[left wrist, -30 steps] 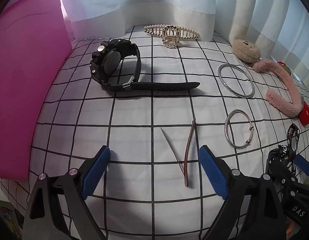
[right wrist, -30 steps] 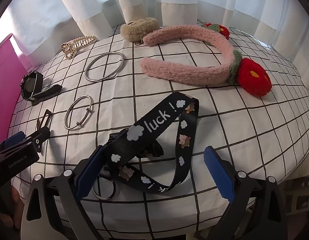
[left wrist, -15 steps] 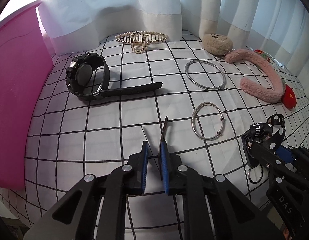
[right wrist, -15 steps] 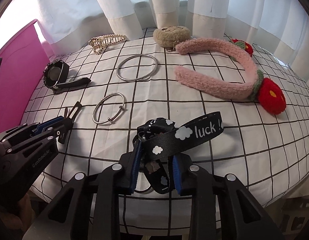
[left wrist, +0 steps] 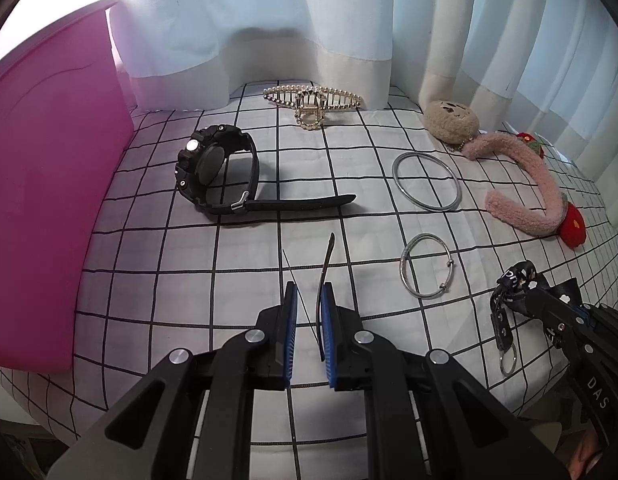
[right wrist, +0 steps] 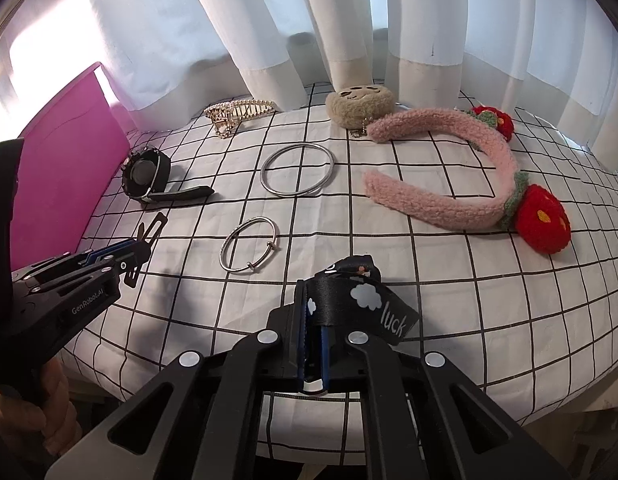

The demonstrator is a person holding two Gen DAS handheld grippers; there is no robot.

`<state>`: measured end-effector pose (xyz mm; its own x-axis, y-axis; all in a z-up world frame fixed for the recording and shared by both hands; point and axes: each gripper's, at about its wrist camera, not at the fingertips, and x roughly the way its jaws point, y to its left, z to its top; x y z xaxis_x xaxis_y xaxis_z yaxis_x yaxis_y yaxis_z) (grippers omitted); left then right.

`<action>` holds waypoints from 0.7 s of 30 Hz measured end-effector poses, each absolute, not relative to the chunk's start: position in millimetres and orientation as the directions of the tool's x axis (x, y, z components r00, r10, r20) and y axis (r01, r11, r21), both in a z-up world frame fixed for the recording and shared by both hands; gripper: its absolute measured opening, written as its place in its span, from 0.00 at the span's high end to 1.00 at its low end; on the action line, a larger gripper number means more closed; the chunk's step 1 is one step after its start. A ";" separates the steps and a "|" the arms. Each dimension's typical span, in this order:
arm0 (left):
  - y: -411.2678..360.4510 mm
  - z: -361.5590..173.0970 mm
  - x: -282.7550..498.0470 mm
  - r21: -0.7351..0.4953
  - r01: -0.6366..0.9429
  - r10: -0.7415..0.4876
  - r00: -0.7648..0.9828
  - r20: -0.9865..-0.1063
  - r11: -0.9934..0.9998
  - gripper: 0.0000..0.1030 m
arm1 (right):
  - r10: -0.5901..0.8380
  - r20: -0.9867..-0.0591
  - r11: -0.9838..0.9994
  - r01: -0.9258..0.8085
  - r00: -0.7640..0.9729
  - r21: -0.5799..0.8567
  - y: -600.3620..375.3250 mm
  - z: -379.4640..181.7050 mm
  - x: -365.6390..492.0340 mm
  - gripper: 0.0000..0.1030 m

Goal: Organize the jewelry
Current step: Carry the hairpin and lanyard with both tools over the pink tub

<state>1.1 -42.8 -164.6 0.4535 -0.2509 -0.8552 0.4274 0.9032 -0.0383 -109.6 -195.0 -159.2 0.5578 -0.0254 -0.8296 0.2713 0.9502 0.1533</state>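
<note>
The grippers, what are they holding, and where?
Left gripper pinches the brown hair clip at its near end. Right gripper clamps the black lanyard by its folded strap.

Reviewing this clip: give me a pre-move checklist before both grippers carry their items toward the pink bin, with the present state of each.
1. Left gripper shut on the thin brown hair clip: ok.
2. Clip off the checked cloth: cannot tell.
3. Right gripper shut on the black "luck" lanyard strap: ok.
4. Lanyard's metal ring hanging free: ok.
5. Pink plastic bin in view on the left: ok; its opening: cannot tell.
6. Black wristwatch beside the bin wall, close to the path: not ok.
</note>
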 end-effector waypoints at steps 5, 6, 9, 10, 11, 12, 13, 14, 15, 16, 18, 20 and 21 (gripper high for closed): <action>-37.2 -139.2 0.3 -0.045 0.413 -0.260 0.482 -0.837 0.910 0.88 | -0.018 -0.813 0.954 0.252 0.582 0.159 -198.3 -134.0 -109.1 0.95; -35.3 -133.9 0.4 -0.050 0.408 -0.264 0.486 -0.833 0.912 0.88 | -0.014 -0.809 0.955 0.248 0.588 0.163 -199.3 -128.0 -108.8 0.95; -29.9 -117.3 0.1 -0.061 0.391 -0.268 0.502 -0.822 0.918 0.88 | -0.008 -0.794 0.961 0.223 0.607 0.161 -200.5 -106.8 -108.4 0.95; -27.7 -111.5 -0.3 -0.060 0.385 -0.267 0.511 -0.817 0.921 0.88 | -0.007 -0.789 0.964 0.213 0.615 0.158 -199.8 -98.9 -107.7 0.95; -25.4 -105.4 -0.7 -0.061 0.378 -0.267 0.520 -0.811 0.924 0.88 | -0.003 -0.783 0.967 0.201 0.622 0.157 -198.9 -91.3 -107.1 0.95; -22.7 -99.1 -0.8 -0.065 0.370 -0.267 0.528 -0.806 0.927 0.88 | 0.003 -0.777 0.970 0.188 0.630 0.156 -197.4 -83.8 -106.2 0.95; -19.1 -92.2 -0.6 -0.069 0.361 -0.268 0.537 -0.800 0.930 0.88 | 0.008 -0.770 0.973 0.173 0.638 0.154 -195.3 -76.1 -104.6 0.95; -16.1 -85.4 -0.3 -0.073 0.351 -0.267 0.546 -0.794 0.934 0.88 | 0.013 -0.762 0.976 0.157 0.648 0.150 -192.7 -68.4 -103.1 0.95; -12.7 -78.0 -0.3 -0.078 0.341 -0.268 0.556 -0.787 0.937 0.88 | 0.019 -0.752 0.979 0.139 0.659 0.147 -189.6 -60.3 -101.4 0.95; -9.2 -70.1 -0.4 -0.080 0.332 -0.267 0.568 -0.778 0.940 0.88 | 0.027 -0.741 0.982 0.121 0.670 0.145 -186.8 -52.0 -99.7 0.95; -1.7 -53.1 -0.3 -0.080 0.313 -0.262 0.598 -0.758 0.946 0.88 | 0.046 -0.718 0.987 0.081 0.694 0.142 -178.9 -35.7 -93.9 0.95; 7.6 -36.3 -0.2 -0.084 0.290 -0.255 0.626 -0.737 0.953 0.88 | 0.078 -0.694 0.988 0.036 0.716 0.149 -169.4 -19.8 -85.8 0.95; 12.8 -27.7 0.1 -0.085 0.276 -0.249 0.641 -0.726 0.957 0.88 | 0.096 -0.680 0.988 0.013 0.727 0.154 -165.3 -11.4 -80.9 0.95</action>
<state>0.1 12.8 -27.7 0.6407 -0.2494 -0.7261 0.2759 0.9574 -0.0853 -80.9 -165.3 -11.4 0.7271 0.0964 -0.6797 0.0129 0.9880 0.1540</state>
